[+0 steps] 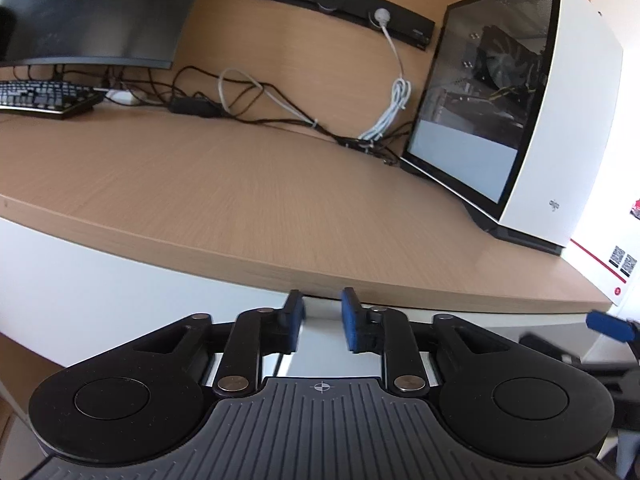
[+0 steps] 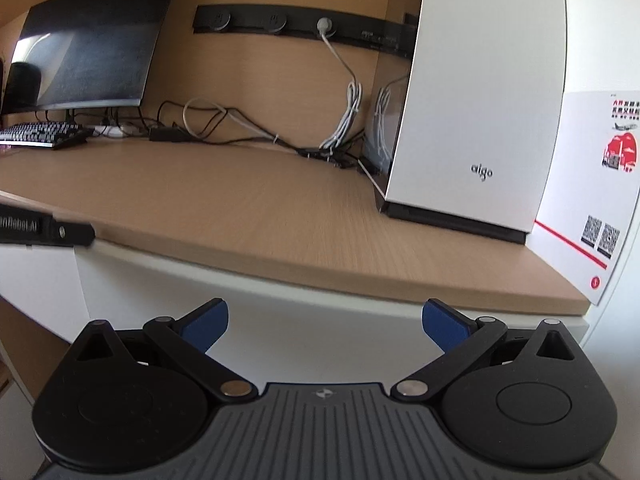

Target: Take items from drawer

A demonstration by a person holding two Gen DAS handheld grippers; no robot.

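A white drawer front (image 2: 320,292) runs under the wooden desk top (image 2: 260,220); nothing inside a drawer shows. My left gripper (image 1: 322,308) is right up against the top edge of the white front (image 1: 328,348), just under the desk lip. Its blue pads (image 1: 350,316) stand a narrow gap apart over a vertical seam, and I cannot tell whether they pinch anything. My right gripper (image 2: 324,320) hangs wide open before the white front, with nothing between its fingers. The left gripper's black body (image 2: 44,228) shows at the left edge of the right wrist view.
A white PC case (image 1: 540,120) stands on the desk at the right, with a white printed box (image 2: 588,184) beside it. A monitor (image 1: 92,12) and keyboard (image 1: 44,96) sit at the back left. Tangled cables (image 1: 280,108) run below a wall power strip (image 1: 332,4).
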